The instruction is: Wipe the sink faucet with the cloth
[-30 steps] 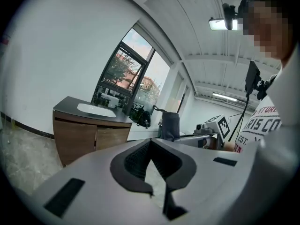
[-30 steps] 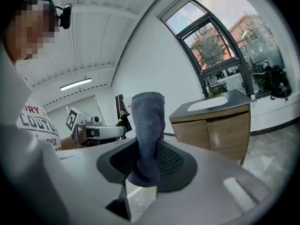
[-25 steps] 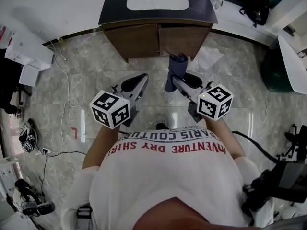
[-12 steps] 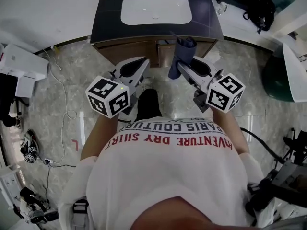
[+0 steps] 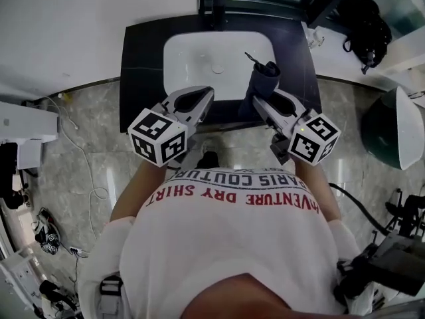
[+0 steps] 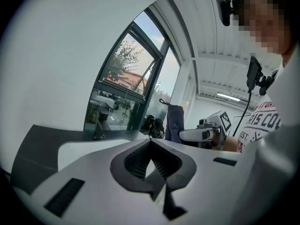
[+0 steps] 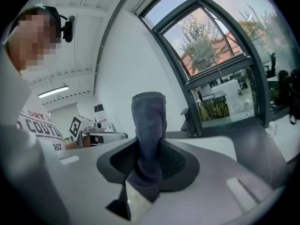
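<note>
Both grippers reach out over the sink's [image 5: 192,62] near rim. Right gripper [image 5: 259,100] pinches the cloth [image 5: 264,78], upright, right of basin centre. Left gripper [image 5: 204,95] jaws together, empty. Faucet [image 5: 218,5] at far edge, well apart.

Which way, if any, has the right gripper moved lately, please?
Yes, forward: the right gripper, once over floor short of the vanity, now holds the cloth above the sink rim.

Dark vanity top [image 5: 143,65] carries white basin [image 5: 192,55]; faucet [image 5: 218,8] at back edge.
</note>
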